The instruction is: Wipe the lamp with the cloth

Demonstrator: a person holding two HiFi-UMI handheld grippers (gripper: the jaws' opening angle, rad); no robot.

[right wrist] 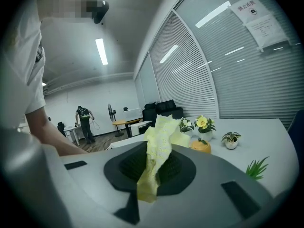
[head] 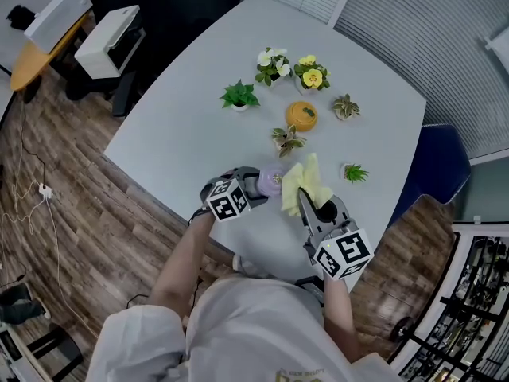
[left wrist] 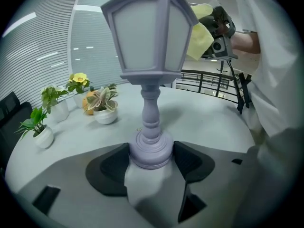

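**Me:** Where my left gripper (head: 261,184) meets the counter (head: 183,134), its jaws pinch the round base of the lamp (left wrist: 147,37), one pad on each side. The lamp is pale lilac and stands upright at the near edge of the counter.

**You:** And your other hand?

**Me:** My right gripper (head: 308,207) has its jaws pressed together on the cloth (right wrist: 156,146). It is yellow, with one end hanging out below the pads and the rest bunched above them.

**You:** Where is the cloth against the lamp?

**Me:** Up by the lantern head, just beside its right side. Whether it touches the shade, I cannot tell.

**You:** What lies past it?

**Me:** Right behind the lamp is a variegated plant (head: 286,140) in a white pot, and to its right a small spiky green plant (head: 355,173). Farther back sits an orange pumpkin-shaped pot (head: 301,115), with a leafy green plant (head: 239,95) off to its left. Farthest back are the white flowers (head: 273,64) and the yellow flowers (head: 312,74), side by side.
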